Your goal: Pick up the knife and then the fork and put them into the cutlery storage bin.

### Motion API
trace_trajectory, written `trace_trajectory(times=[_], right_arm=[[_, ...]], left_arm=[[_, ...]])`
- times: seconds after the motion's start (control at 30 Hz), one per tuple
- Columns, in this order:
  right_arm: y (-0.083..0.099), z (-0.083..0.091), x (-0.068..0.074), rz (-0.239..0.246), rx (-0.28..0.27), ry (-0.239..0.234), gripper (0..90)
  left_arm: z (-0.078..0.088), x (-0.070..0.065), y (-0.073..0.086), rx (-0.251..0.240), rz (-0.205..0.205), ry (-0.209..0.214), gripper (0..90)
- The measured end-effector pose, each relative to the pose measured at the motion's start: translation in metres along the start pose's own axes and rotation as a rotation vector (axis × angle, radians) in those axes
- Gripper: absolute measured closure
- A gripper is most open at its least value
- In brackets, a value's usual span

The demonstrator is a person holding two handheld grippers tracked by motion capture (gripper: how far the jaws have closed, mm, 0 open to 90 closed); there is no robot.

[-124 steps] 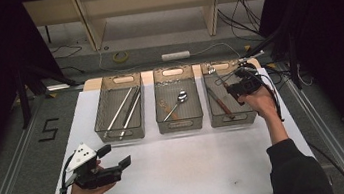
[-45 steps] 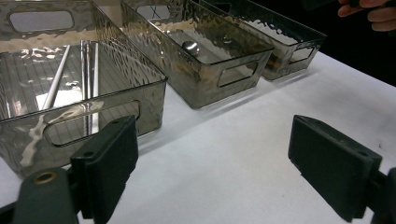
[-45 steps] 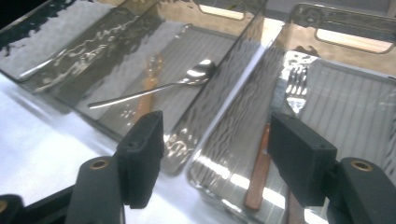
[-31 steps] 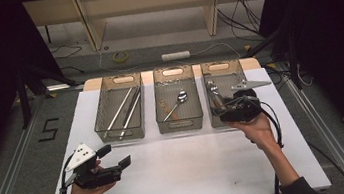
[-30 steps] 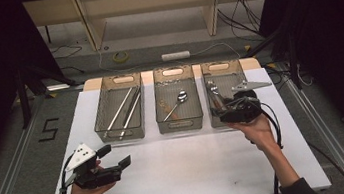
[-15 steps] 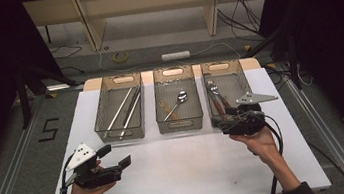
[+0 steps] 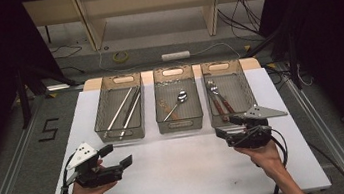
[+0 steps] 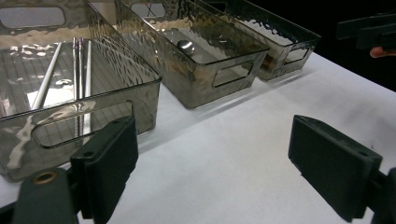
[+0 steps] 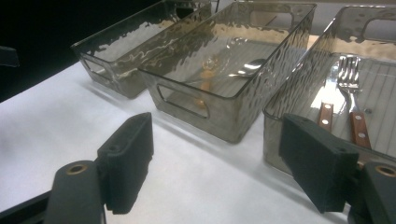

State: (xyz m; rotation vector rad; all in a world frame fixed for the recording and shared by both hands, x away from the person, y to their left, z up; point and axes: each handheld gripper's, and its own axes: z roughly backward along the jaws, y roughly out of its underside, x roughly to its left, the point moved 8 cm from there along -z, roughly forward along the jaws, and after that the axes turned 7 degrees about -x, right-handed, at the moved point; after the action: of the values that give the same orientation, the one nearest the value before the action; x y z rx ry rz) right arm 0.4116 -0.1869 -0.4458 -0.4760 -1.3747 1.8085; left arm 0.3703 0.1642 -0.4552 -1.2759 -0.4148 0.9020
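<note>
The right hand-held gripper (image 7: 224, 126) is hovering low over the white counter (image 7: 185, 171), just in front of the right tray (image 7: 246, 83), with its jaws spread wide and nothing between them; they have just been opening further. In the right gripper view the same right hand-held gripper (image 9: 215, 154) is looking past its two black pads at bare counter (image 9: 56, 116), with the right tray (image 9: 285, 93) close behind the right-hand pad.

Inside that right tray two forks (image 7: 216, 97) with brown wooden handles are lying side by side, tines pointing away from the person. The right gripper view is showing the forks (image 9: 348, 88) through the rippled clear wall, their riveted handles running toward the near end.

The middle tray (image 7: 180, 122) is holding a spoon (image 7: 178, 100) lying at a slant, its bowl toward the far end, with a brownish piece beside its handle that is too small to name. The left tray (image 7: 103, 113) is holding long metal chopsticks (image 7: 126, 111) lying lengthwise.

The left hand-held gripper (image 7: 117, 154) is resting in the person's left hand near the front left part of the counter, well apart from the trays, its jaws also spread and empty. In the left gripper view the left hand-held gripper (image 8: 212, 158) is facing the near wall of the left tray (image 8: 84, 116), with the chopsticks (image 8: 79, 70) visible inside.
</note>
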Motion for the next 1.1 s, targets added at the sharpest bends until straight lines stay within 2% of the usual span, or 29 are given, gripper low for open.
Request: trace_trajectory(times=[0.47,0.67,1.1], right_arm=[[0.022,0.016,0.017,0.027,-0.033,-0.029,25.6],[0.028,0.019,0.018,0.042,-0.032,-0.025,25.4],[0.041,0.025,0.019,0.045,-0.012,-0.005,24.7]], left_arm=[[0.0,-0.001,0.001,0.006,0.006,0.014,15.7],[0.0,-0.002,0.001,0.006,0.006,0.017,15.7],[0.001,-0.003,0.002,0.006,0.015,0.026,15.7]])
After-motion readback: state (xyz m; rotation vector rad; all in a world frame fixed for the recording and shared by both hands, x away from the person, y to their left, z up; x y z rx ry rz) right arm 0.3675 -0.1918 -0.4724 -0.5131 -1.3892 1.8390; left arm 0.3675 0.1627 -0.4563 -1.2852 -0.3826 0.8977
